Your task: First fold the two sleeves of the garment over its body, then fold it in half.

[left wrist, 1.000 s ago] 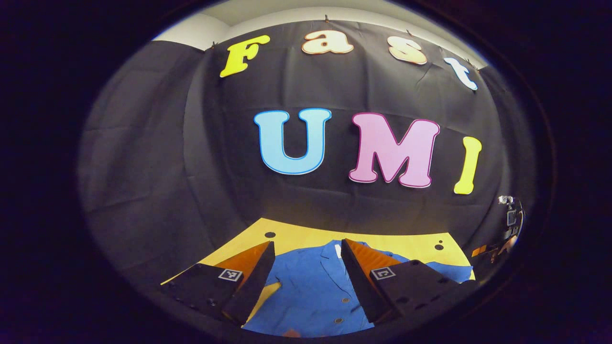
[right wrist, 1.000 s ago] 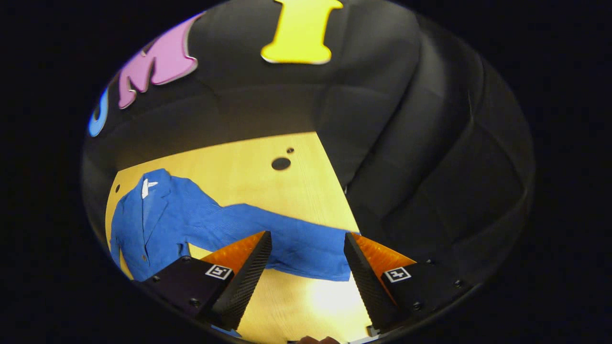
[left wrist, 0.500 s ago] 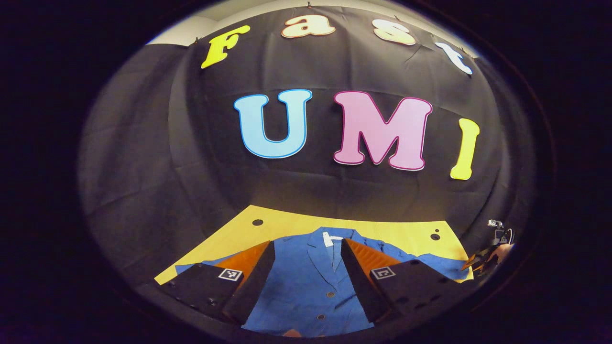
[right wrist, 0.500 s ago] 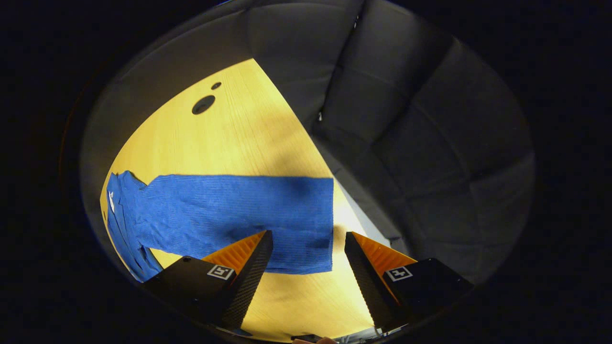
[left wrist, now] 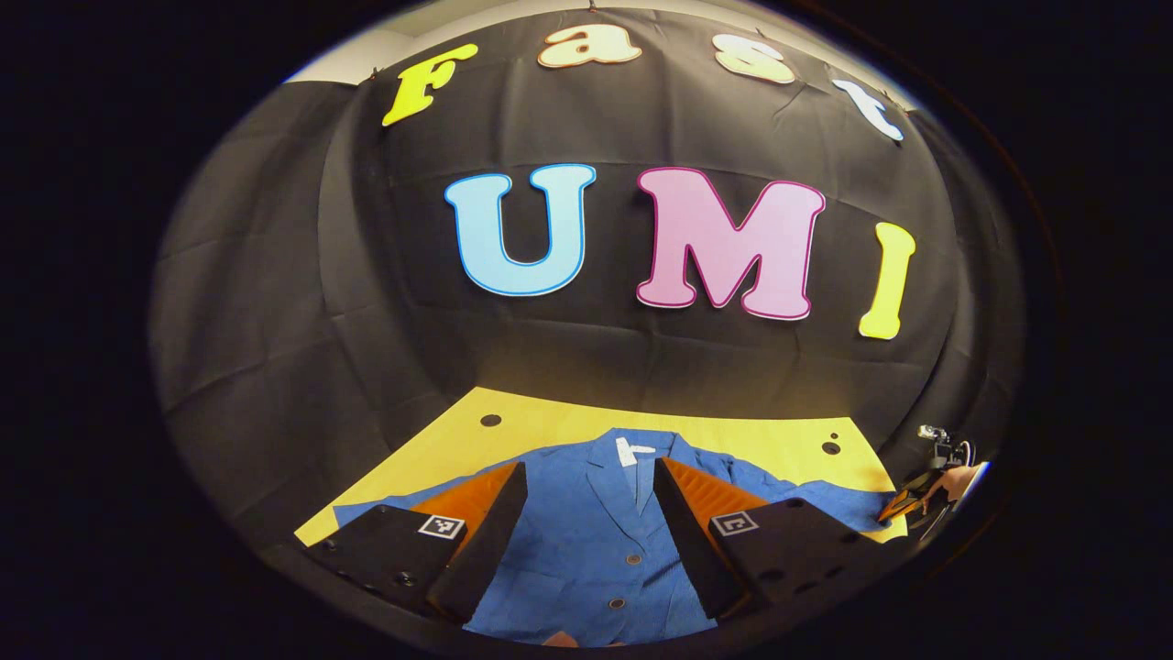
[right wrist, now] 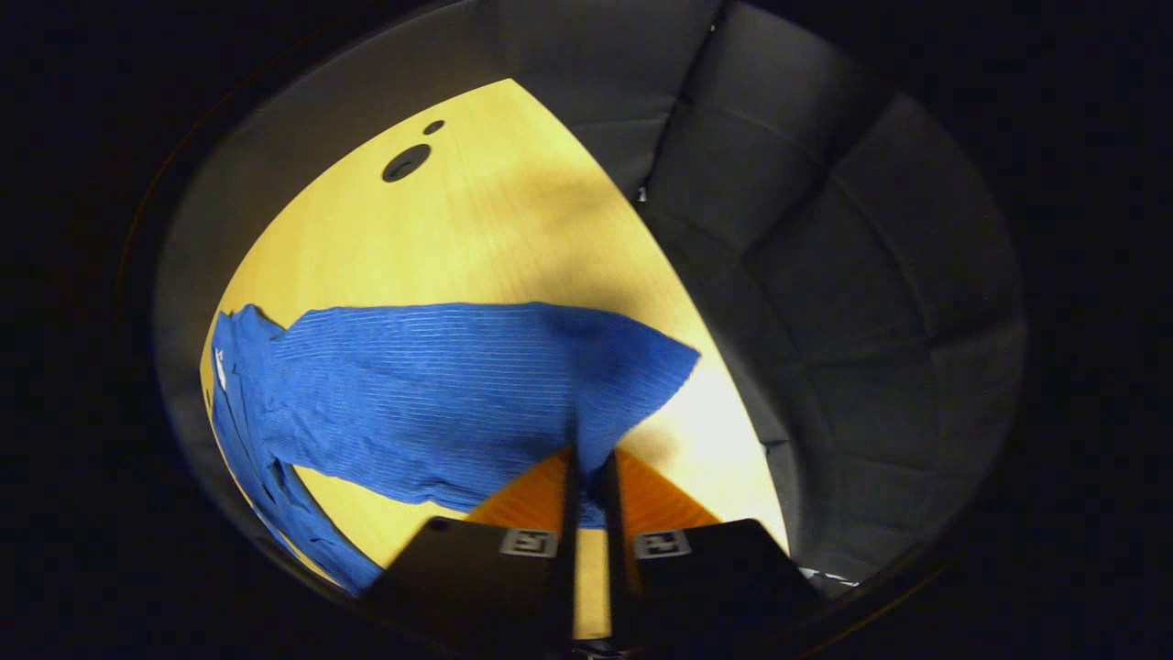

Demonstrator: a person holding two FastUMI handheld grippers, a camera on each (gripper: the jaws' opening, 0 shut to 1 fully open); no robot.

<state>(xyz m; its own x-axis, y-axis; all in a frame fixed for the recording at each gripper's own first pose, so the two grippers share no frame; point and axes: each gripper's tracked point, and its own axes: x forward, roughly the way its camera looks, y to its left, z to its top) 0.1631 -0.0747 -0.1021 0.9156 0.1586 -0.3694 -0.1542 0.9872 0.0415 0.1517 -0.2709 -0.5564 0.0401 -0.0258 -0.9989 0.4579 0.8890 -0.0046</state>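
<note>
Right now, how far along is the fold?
Nothing is folded yet: the blue jacket lies open and flat on the yellow table, front buttons showing. In hand: the right gripper is shut on the cuff end of the right sleeve, which is stretched out sideways. The left gripper hovers open over the jacket body. Left to do: both sleeve folds, then the fold in half.

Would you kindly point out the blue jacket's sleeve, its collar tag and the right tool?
sleeve [right wrist: 440, 385]: right gripper view, mid-length of the cloth.
collar tag [left wrist: 630, 451]: left gripper view, white tag's middle.
right tool [right wrist: 586, 477]: right gripper view, between its fingertips, pinching the sleeve's edge.
</note>
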